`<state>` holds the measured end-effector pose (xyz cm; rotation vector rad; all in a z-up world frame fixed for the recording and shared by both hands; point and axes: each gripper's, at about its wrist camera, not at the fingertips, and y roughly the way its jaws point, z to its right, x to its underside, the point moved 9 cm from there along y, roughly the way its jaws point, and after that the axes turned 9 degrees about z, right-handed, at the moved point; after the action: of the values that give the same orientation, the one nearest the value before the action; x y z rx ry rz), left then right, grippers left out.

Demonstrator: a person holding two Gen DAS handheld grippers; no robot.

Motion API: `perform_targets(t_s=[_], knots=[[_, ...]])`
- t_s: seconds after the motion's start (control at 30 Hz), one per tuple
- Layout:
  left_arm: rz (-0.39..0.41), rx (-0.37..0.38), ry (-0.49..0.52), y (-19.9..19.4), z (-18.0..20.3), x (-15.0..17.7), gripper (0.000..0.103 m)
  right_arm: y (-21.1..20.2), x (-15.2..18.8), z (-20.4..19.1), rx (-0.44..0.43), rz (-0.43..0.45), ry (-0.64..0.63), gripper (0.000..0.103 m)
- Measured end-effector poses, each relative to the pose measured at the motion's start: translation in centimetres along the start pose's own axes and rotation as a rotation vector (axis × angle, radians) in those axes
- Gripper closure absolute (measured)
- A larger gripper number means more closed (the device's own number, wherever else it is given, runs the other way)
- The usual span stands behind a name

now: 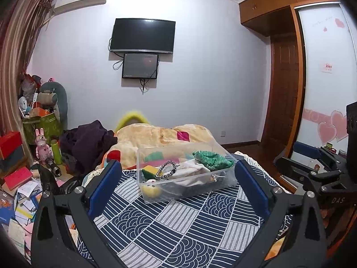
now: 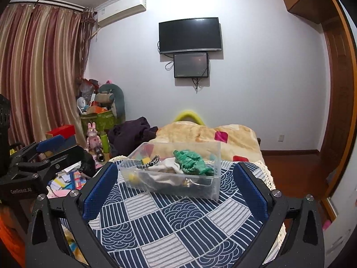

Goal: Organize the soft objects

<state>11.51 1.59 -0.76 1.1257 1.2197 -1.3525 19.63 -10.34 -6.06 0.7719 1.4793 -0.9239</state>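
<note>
Landmark: clear rectangular plastic bin (image 1: 186, 174) on the navy-and-grey wave-patterned patchwork bedspread (image 1: 178, 227).

Inside the bin: crumpled green knit cloth (image 1: 212, 159) at the right rear, off-white fabric piece (image 1: 189, 170) at centre, black-and-white braided hair band (image 1: 166, 169) just left of the white fabric, yellow-green sponge-like block (image 1: 148, 170) at the left wall, round pale-yellow soft ball (image 1: 151, 189) at the near-left corner. All soft items in view are in the bin; none lie loose on the bedspread in front of it.

Left gripper (image 1: 178, 192): blue-padded jaws spread wide, nothing held, hanging short of the bin's near wall. Right gripper (image 2: 176, 192): same, wide open, empty, near side of the bin.

Judgement: either sorting is at its end or the bin's contents get rearranged next (can't tell which). Next move probably means reaching over the near wall and pinching one item. The green cloth sits highest, easiest grab; the hair band is thin and needs a narrow close.

Beyond the bin: beige patterned fleece blanket (image 1: 162, 134).
</note>
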Motion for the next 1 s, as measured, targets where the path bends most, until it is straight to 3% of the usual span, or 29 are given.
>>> perform_targets(t_s=[1.0], knots=[[-0.011,0.016,-0.014,0.01,0.22,-0.01,0.000,-0.18,-0.35,-0.57,-0.004,0.001,-0.003,0.000]])
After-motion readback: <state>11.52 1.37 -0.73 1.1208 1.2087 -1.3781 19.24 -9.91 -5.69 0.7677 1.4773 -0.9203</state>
